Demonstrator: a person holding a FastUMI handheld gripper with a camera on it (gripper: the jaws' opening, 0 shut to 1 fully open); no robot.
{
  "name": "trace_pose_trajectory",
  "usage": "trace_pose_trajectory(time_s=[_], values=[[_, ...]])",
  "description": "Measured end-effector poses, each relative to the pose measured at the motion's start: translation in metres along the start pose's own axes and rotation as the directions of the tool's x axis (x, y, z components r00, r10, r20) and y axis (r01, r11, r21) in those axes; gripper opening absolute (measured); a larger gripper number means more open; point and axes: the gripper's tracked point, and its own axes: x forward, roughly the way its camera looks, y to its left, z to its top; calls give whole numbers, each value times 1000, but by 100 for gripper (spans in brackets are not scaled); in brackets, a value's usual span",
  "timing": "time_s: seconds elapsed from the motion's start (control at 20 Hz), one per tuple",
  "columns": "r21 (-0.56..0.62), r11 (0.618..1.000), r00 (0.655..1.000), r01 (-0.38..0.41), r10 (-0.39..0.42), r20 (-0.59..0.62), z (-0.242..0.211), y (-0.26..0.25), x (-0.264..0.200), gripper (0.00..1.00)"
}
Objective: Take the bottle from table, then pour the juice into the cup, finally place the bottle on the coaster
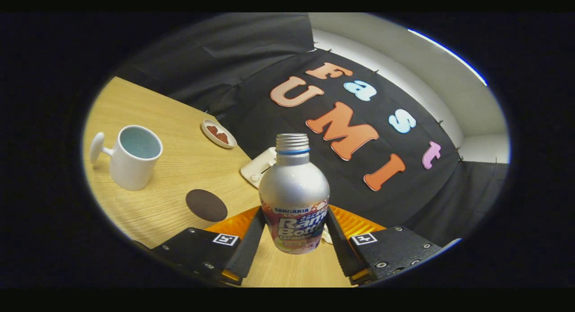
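A silver aluminium bottle [294, 199] with a colourful label and an open threaded neck stands between my two black fingers. My gripper [294, 224] is shut on its lower body, one finger pressing each side. The wooden table [179, 168] appears slanted behind it, and I cannot tell whether the bottle's base touches it. A white cup [134, 157] with its handle pointing away from the bottle stands well to the left beyond the fingers. Between the cup and the bottle, just ahead of the left finger, a dark brown round coaster [206, 205] lies flat.
A small oval dish [218, 133] holding red pieces sits near the table's far edge. A white flat device [257, 168] lies just behind the bottle. Black cloth walls close the booth beyond the table.
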Motion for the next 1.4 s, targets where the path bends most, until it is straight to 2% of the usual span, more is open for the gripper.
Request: trace_pose_trajectory(time_s=[0.4, 0.55, 0.7, 1.15, 1.4], values=[[-231, 973, 998, 31, -17, 63, 16, 9, -2, 76], [-318, 946, 994, 59, -27, 103, 28, 14, 7, 76], [-420, 900, 987, 114, -56, 147, 35, 14, 15, 76], [-518, 847, 981, 121, -22, 193, 44, 33, 17, 76], [-593, 794, 976, 137, -5, 220, 47, 40, 15, 76]])
